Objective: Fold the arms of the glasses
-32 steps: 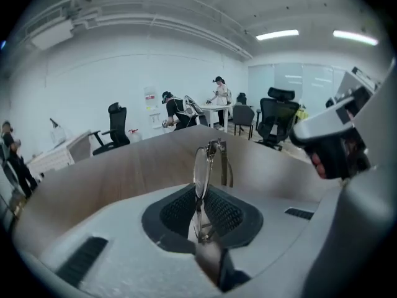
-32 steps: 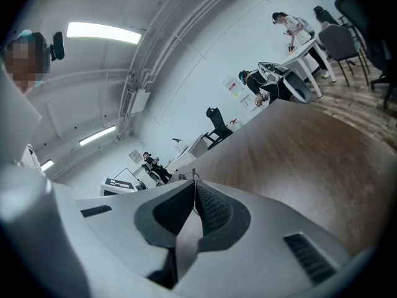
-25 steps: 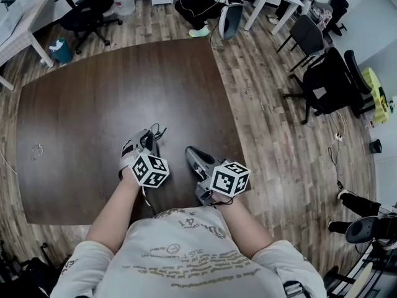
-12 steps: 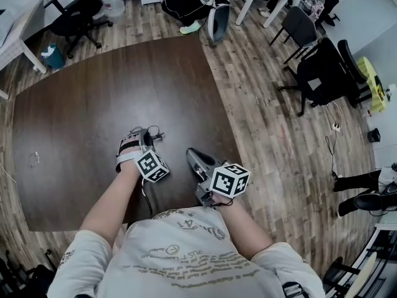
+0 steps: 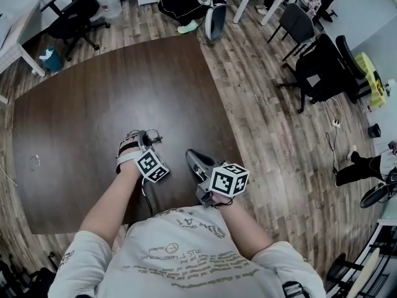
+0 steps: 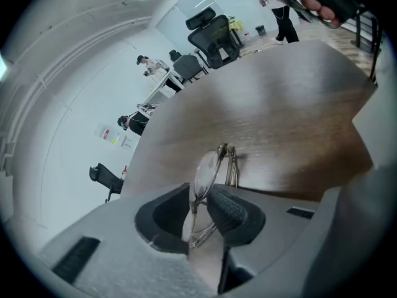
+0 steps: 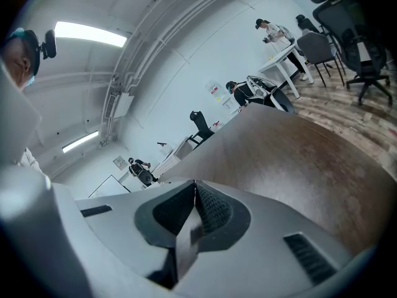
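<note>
The thin wire-framed clear-lens glasses (image 6: 214, 169), their 2 arms apparently folded, rest on the dark brown wooden bench (image 6: 291, 117) between the jaws of the left hand-held gripper (image 6: 200, 207). Those jaws have just been opening and now sit loosely apart. The right hand-held gripper (image 7: 193, 197) is closed and empty. Finish the release gently, then back straight off.

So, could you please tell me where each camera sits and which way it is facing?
Head view: on the head, facing steeply down at the table; shows arms, left gripper, right gripper.
Left gripper view: on that gripper, facing across the table along its jaws, just opening, glasses between them.
Right gripper view: on that gripper, facing over the table along its shut, empty jaws.
Shared: table in all; glasses in head and left gripper views.
</note>
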### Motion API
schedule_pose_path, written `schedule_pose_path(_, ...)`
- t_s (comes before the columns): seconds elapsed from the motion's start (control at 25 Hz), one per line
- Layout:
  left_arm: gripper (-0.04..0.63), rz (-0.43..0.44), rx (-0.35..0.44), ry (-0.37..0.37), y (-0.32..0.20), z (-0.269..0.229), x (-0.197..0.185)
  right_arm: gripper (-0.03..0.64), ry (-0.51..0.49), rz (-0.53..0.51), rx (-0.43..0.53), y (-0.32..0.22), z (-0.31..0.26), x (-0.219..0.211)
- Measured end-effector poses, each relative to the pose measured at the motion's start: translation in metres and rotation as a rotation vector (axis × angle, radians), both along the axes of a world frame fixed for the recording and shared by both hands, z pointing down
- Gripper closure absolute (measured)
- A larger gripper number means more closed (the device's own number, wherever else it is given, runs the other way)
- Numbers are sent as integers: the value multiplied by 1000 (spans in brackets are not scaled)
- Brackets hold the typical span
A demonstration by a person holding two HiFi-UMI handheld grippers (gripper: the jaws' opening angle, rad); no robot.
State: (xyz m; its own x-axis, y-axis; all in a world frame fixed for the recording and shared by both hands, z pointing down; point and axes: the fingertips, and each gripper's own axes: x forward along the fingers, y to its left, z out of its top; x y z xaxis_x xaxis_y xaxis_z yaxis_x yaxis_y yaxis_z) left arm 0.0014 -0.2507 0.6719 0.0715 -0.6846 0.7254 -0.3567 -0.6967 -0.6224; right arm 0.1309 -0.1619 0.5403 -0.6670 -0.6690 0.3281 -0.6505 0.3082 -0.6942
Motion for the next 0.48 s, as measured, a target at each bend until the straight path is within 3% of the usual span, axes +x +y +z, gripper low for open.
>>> schedule_pose_path(0.24,425,8,-11,-14,2,-9,-4,595,-2,-7,3,-2,-1,-5)
schedule_pose_path(0.48,417,34,-109,-46,21,-6,-9,595,-5,-19,3,-3,-2,-11)
